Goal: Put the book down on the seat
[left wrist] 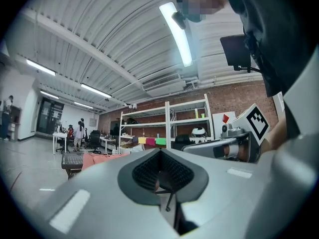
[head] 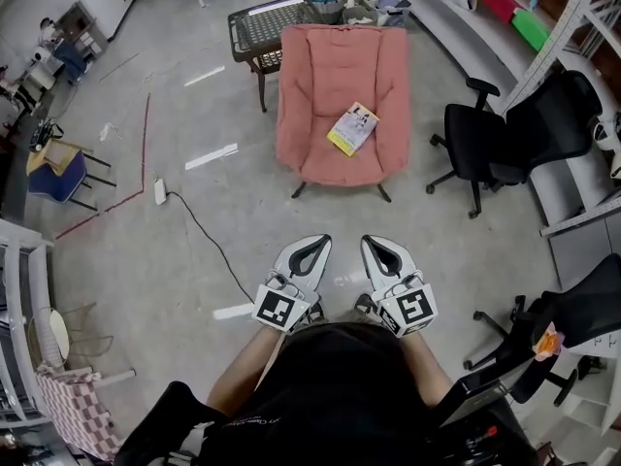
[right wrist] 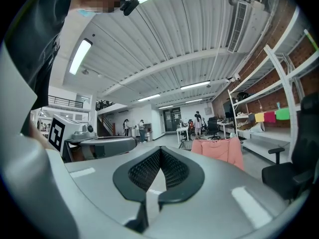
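Observation:
A yellow and white book (head: 353,127) lies flat on the seat of the pink armchair (head: 320,85) at the far middle of the head view, with nothing touching it. My left gripper (head: 312,245) and right gripper (head: 376,244) are held side by side close to my body, well short of the armchair. Both are shut and hold nothing. In the left gripper view the jaws (left wrist: 160,151) meet, and the armchair (left wrist: 99,159) shows low at the left. In the right gripper view the jaws (right wrist: 159,150) are together, and the armchair's back (right wrist: 219,151) stands ahead to the right.
A dark wicker table (head: 257,27) stands behind the armchair. Black office chairs (head: 475,144) and metal shelving (head: 572,27) line the right side. A power strip with its cable (head: 160,190) lies on the floor at the left, near a blue chair (head: 56,175). People stand far off (right wrist: 141,128).

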`<action>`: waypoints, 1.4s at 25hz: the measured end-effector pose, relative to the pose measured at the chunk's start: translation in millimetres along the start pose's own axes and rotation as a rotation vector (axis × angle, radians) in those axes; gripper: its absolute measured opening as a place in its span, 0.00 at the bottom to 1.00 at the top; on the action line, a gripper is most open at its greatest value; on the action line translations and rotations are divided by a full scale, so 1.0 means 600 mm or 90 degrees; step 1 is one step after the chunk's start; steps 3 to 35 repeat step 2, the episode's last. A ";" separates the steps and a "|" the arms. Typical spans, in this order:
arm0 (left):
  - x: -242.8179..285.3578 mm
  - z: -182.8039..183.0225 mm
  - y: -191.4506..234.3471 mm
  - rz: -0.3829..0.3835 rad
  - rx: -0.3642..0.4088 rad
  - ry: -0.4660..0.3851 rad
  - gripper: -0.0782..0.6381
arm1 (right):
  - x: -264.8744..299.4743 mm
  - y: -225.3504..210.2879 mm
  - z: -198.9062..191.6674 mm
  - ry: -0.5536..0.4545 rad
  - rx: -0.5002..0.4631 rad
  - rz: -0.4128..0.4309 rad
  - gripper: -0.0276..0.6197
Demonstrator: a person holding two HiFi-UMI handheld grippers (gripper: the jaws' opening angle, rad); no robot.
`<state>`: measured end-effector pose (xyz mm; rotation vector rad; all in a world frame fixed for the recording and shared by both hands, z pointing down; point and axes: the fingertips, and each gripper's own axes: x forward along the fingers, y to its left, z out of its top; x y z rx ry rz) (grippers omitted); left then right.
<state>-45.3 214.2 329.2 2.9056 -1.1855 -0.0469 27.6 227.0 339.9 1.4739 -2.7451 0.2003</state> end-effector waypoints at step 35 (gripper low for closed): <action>0.013 -0.004 -0.010 -0.011 -0.001 0.009 0.11 | -0.002 -0.015 0.000 -0.003 0.000 -0.003 0.06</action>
